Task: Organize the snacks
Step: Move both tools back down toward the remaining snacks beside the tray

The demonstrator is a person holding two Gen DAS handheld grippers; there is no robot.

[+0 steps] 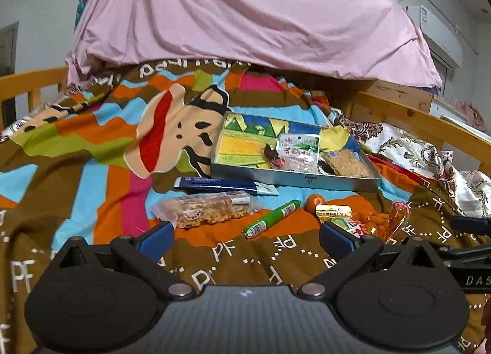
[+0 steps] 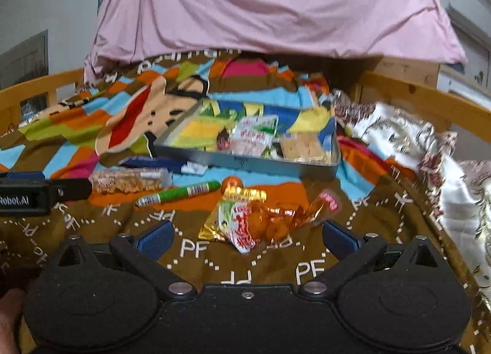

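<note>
A metal tin tray [image 1: 294, 181] [image 2: 245, 163] lies on a colourful blanket and holds a white-green packet [image 1: 299, 146], a dark sweet [image 1: 271, 154] and a crispy rice cake [image 1: 348, 163]. In front of it lie a blue packet [image 1: 221, 185], a clear-wrapped rice bar [image 1: 205, 209] [image 2: 129, 182], a green sausage stick [image 1: 271, 219] [image 2: 181, 192], a small orange [image 1: 315, 202], a gold-edged packet [image 2: 236, 219] and an orange-wrapped snack [image 2: 294, 215]. My left gripper [image 1: 245, 235] is open above the blanket, short of the sausage stick. My right gripper [image 2: 247, 239] is open just before the gold-edged packet.
A pink sheet [image 1: 245, 16] hangs behind the blanket. Wooden bed rails [image 1: 414, 114] run along the right and left [image 1: 30, 80]. A floral white cloth [image 2: 414, 145] lies at the right. The left gripper's body [image 2: 30, 196] shows at the right wrist view's left edge.
</note>
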